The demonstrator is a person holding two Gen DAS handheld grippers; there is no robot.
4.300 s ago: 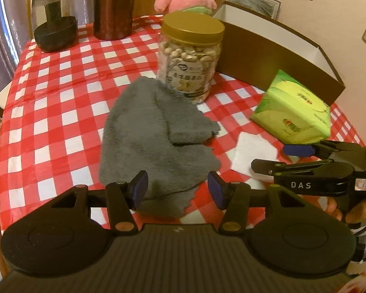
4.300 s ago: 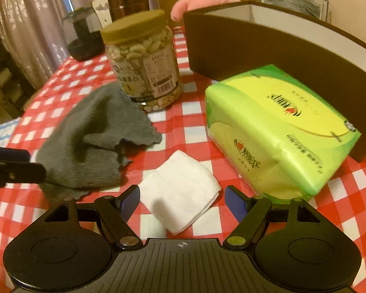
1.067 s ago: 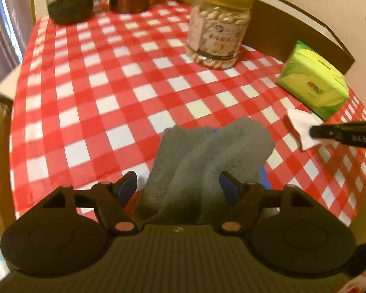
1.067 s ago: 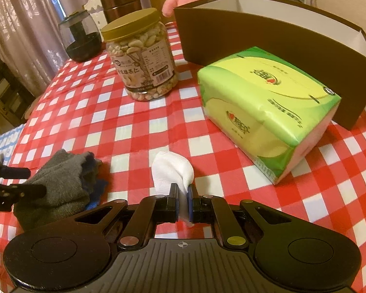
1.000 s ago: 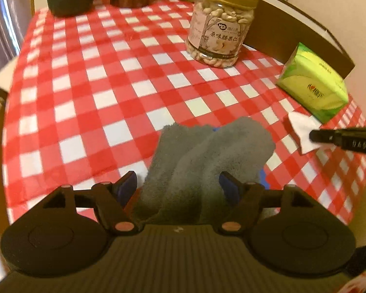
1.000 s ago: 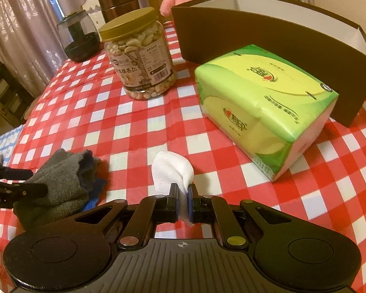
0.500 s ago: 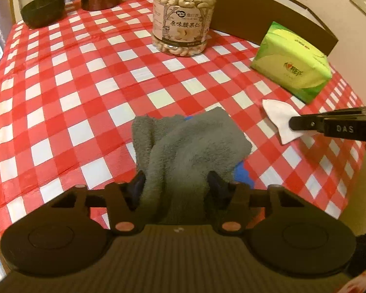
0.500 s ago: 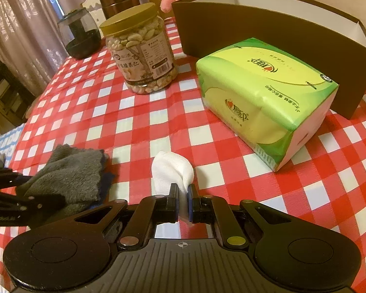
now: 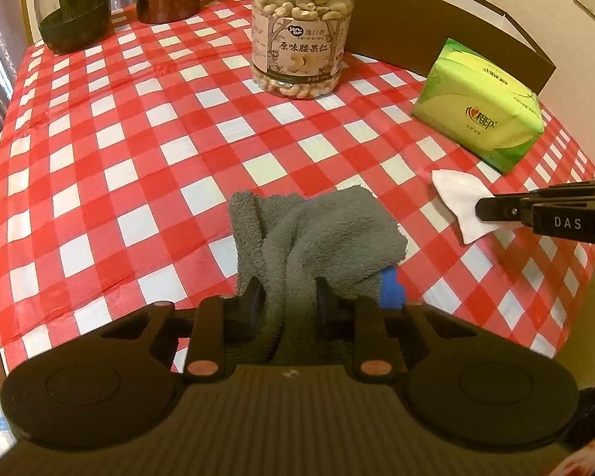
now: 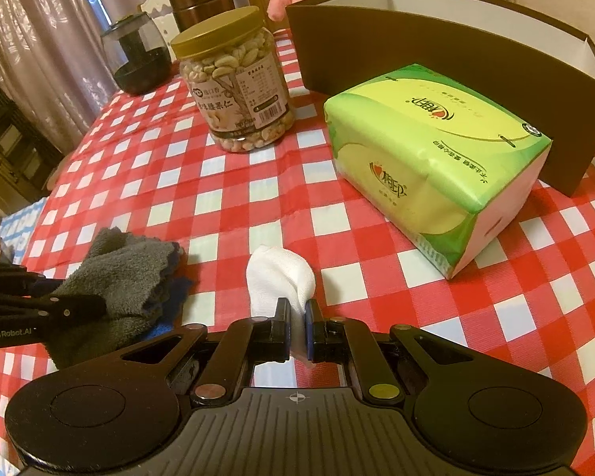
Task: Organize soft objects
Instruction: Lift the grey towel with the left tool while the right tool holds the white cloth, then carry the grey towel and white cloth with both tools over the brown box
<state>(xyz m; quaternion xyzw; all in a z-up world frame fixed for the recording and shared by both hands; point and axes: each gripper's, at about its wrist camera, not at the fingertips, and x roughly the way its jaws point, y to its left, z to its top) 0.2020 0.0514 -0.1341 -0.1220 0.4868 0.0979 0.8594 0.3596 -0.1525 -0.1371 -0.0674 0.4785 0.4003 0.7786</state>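
Towel (image 9: 321, 234) and cloth (image 10: 279, 277), both gripped over the tabletop (image 9: 139, 127).
Left hand-held gripper (image 9: 287, 297) pinches the bunched grey towel; right hand-held gripper (image 10: 296, 331) is clamped on the white cloth near the tissue pack (image 10: 432, 154).

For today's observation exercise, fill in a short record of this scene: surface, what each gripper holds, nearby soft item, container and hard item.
surface: red and white checked tablecloth
left gripper: shut on grey towel
right gripper: shut on white cloth
nearby soft item: green tissue pack, lying in front of the box
container: brown box, open top
hard item: cashew jar, gold lid on
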